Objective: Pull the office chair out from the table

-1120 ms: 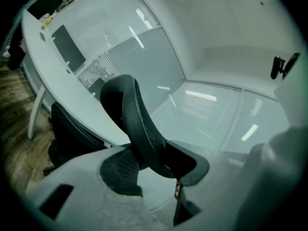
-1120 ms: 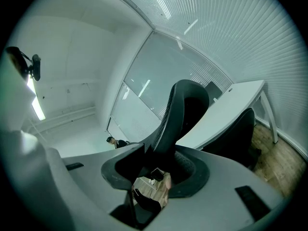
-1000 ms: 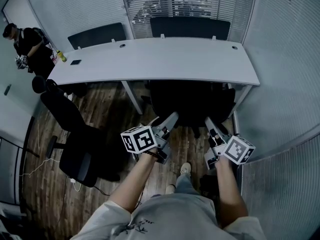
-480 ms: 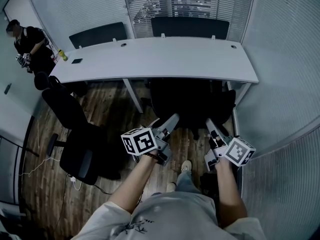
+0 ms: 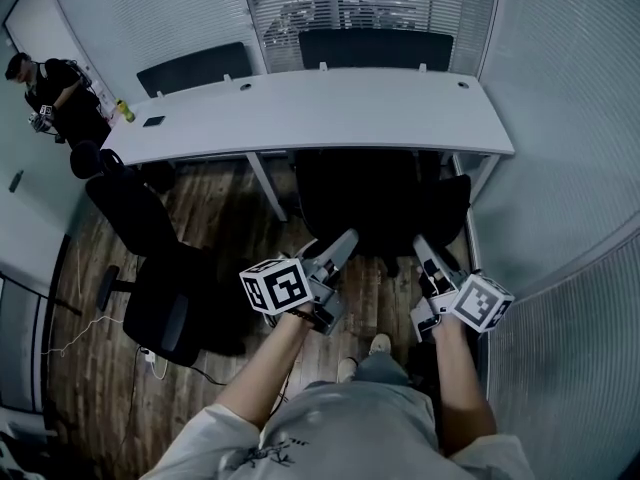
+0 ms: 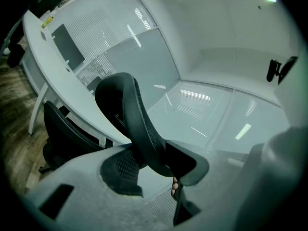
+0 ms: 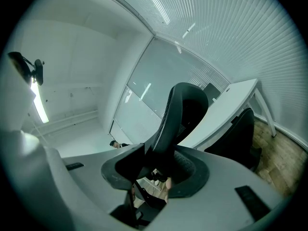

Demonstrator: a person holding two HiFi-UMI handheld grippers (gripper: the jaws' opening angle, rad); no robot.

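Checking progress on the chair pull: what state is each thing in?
office chair: partly under the table, backrest gripped.
left hand-held gripper: shut on the backrest rim.
right hand-held gripper: shut on the backrest rim.
spare chair: clear of the table, at left.

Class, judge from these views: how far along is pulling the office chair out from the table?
Done: the left gripper and right gripper are each shut on an edge of the office chair backrest. In hand: the grip, ready to pull. Left: nearly all the pull; the chair sits tucked under the table.
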